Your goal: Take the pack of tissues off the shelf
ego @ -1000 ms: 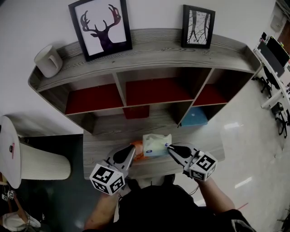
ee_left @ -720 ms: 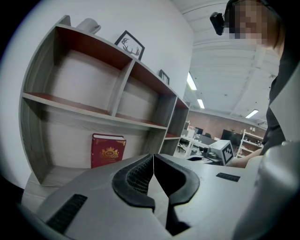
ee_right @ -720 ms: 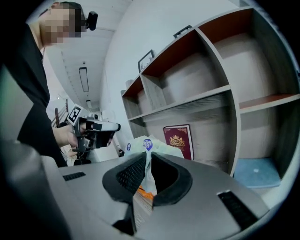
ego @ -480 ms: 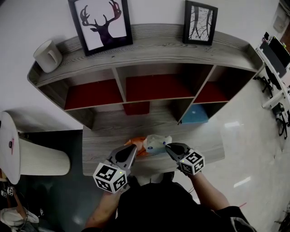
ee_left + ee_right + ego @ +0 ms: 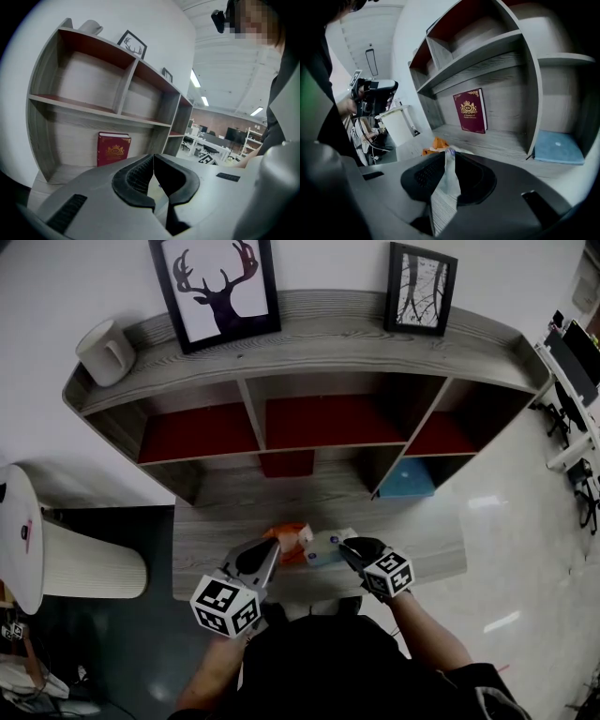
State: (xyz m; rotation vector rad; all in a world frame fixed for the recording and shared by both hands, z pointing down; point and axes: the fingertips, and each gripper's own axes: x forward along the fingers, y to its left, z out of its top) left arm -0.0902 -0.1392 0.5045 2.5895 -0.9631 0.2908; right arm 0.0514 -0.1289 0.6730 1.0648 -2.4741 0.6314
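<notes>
Head view of a grey wooden shelf unit (image 5: 309, 338) with its lower board serving as a worktop (image 5: 211, 526). The right tool (image 5: 343, 545) pinches the thin wrapper edge of the pack of tissues (image 5: 323, 547), and the film shows between its nearly closed jaws in the right gripper view (image 5: 449, 180). The pack is out of the compartments, low over the front of the worktop; whether it rests there cannot be told. An orange packet (image 5: 289, 540) sits just beside the pack, between it and the left tool (image 5: 275, 546), whose jaws are pressed together on nothing. Behind them, a red book (image 5: 286, 463) stands upright in the middle lower compartment and a blue item (image 5: 408, 480) lies in the right one. On top of the unit stand a deer picture (image 5: 225, 287), a tree picture (image 5: 420, 289) and a white mug (image 5: 105, 351). A white ribbed stand (image 5: 89, 568) lies to the left of the worktop.
</notes>
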